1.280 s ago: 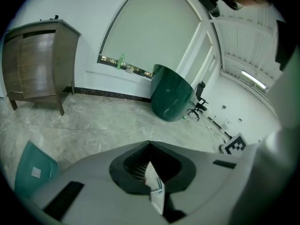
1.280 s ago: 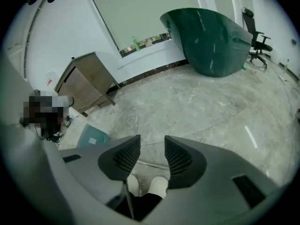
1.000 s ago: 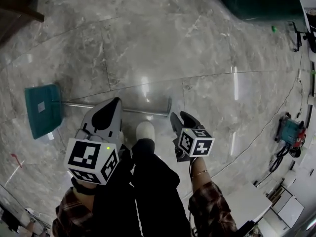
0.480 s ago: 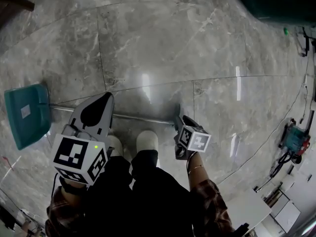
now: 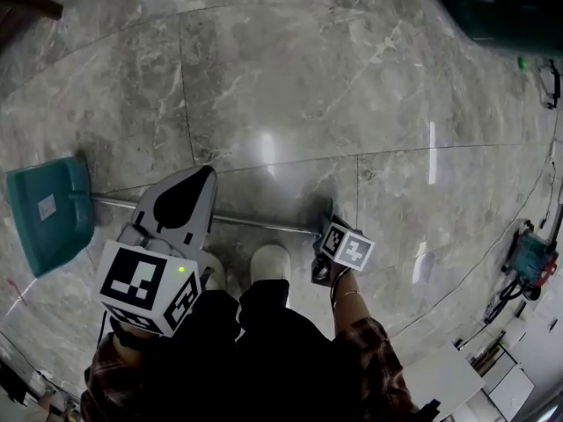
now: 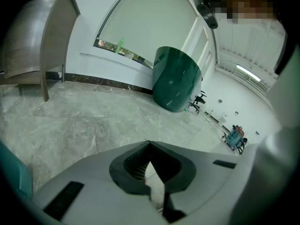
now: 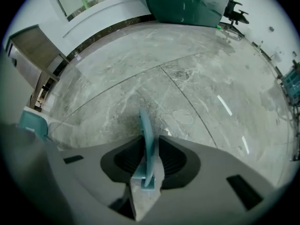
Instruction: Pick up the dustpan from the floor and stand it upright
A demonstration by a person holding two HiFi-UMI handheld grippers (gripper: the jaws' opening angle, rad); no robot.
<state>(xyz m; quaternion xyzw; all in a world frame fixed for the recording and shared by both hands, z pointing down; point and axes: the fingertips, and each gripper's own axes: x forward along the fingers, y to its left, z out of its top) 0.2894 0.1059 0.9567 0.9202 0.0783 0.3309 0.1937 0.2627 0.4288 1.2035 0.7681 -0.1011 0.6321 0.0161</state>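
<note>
The dustpan lies flat on the marble floor, its teal pan [image 5: 44, 214] at the left and its thin metal handle [image 5: 255, 223] running right. My right gripper [image 5: 329, 220] points steeply down at the handle's right end. In the right gripper view the teal end piece [image 7: 146, 125] stands between the jaws of my right gripper [image 7: 149, 142]; they have just been closing, with a sliver of gap still showing. The pan [image 7: 33, 123] shows far left there. My left gripper [image 5: 204, 176] hovers over the handle's middle, its tips [image 6: 150, 144] together and holding nothing.
The person's white shoes [image 5: 268, 262] stand just behind the handle. A big dark green object [image 5: 501, 7] sits at the far right, also the dark green object [image 6: 176, 78]. A blue device with cables [image 5: 532, 258] and a white cabinet [image 5: 457, 359] are at the right. Wooden furniture [image 6: 42, 36] stands at the left.
Both grippers have sunk toward the floor. The right one dropped from beside the handle's end onto it and looks smaller now. The dustpan lies as before.
</note>
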